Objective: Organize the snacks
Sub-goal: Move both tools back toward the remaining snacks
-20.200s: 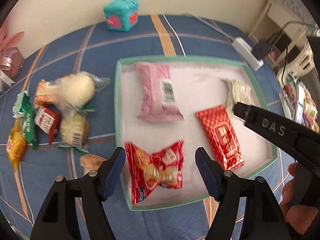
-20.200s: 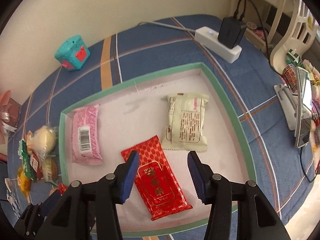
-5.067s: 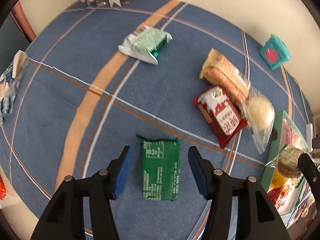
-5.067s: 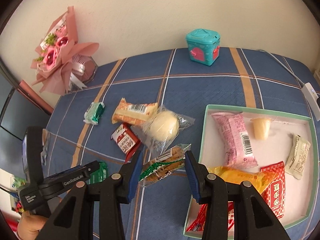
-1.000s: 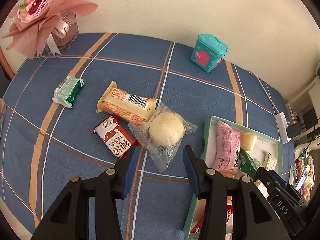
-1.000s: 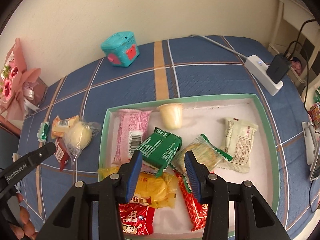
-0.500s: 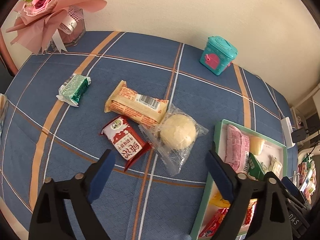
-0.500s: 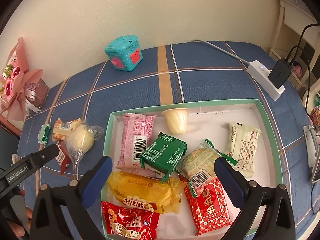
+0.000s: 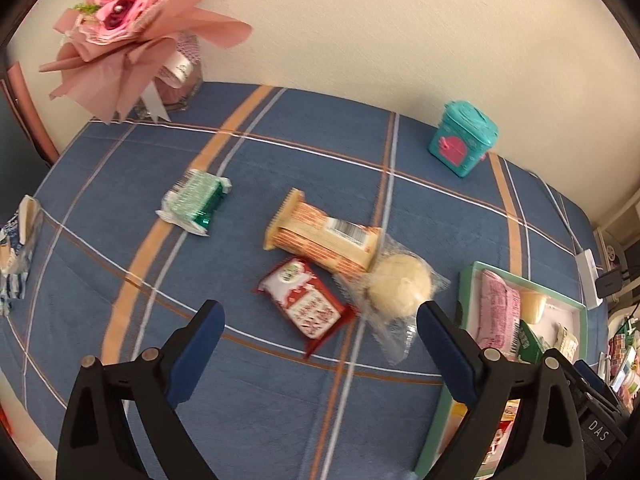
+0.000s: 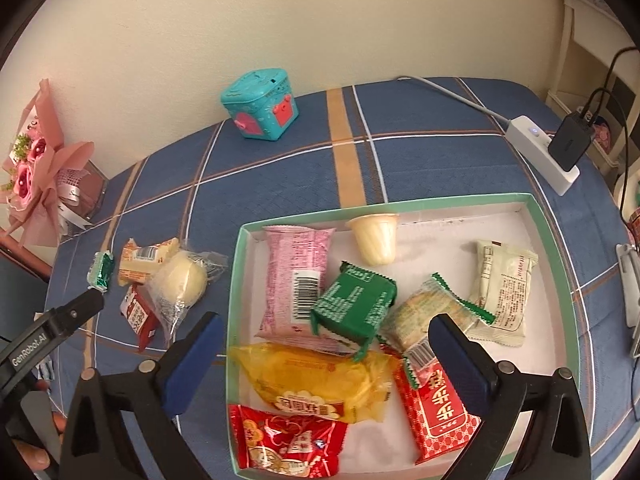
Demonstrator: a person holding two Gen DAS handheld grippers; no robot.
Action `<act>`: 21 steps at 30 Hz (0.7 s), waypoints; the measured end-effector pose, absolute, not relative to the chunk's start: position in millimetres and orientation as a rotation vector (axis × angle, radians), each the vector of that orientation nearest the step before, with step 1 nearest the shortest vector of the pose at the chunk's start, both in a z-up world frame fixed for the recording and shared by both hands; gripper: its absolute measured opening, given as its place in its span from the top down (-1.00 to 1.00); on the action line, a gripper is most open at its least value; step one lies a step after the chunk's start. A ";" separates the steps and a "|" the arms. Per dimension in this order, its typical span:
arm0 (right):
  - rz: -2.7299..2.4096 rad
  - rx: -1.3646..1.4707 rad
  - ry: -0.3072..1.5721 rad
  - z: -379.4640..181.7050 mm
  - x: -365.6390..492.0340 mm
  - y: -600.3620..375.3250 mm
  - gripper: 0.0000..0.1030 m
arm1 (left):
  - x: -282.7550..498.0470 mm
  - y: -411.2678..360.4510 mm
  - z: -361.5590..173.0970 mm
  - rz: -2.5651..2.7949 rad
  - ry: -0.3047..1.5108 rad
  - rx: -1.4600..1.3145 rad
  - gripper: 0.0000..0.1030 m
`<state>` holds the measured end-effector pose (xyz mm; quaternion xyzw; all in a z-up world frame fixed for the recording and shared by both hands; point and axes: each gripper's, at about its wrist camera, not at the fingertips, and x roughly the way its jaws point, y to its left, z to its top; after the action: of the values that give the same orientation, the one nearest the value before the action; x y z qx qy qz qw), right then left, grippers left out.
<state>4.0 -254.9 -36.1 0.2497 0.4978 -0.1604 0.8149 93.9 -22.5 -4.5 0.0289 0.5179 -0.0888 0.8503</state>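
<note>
My left gripper (image 9: 320, 332) is open and empty above the blue cloth, just short of a red-and-white packet (image 9: 306, 305). A bagged round bun (image 9: 400, 290), an orange wafer pack (image 9: 322, 238) and a green foil snack (image 9: 196, 202) lie loose beyond it. My right gripper (image 10: 326, 344) is open and empty over the green-rimmed tray (image 10: 556, 240). The tray holds a pink pack (image 10: 294, 280), a green packet (image 10: 354, 306), a yellow pack (image 10: 316, 380), a jelly cup (image 10: 376, 238), a cookie pack (image 10: 434, 312), a cream packet (image 10: 504, 292) and red packs (image 10: 436, 404).
A teal toy box (image 9: 462, 144) and a pink bouquet (image 9: 132, 28) stand by the back wall. A white power strip (image 10: 540, 152) with a black charger lies at the table's right. A blue-white wrapper (image 9: 16, 248) lies at the left edge.
Both grippers have opened wide over the last second. The left gripper has moved left and closer to the loose snacks. The right gripper has drawn back a little from the tray.
</note>
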 end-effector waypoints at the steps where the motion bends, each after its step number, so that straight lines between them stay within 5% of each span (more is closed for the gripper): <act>1: -0.341 0.522 1.061 -34.8 5.7 -251.8 -1.00 | 94.7 -18.1 -3.1 -0.179 1.088 0.059 -0.88; 21: -0.197 0.463 1.040 -17.8 63.0 -163.3 -1.00 | 127.8 96.3 25.8 -0.021 1.047 -0.104 -0.88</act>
<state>63.0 -163.3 -17.8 0.2190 0.4917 -0.0929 0.8377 127.8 96.3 25.8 -0.0497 0.4995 -0.0098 0.8648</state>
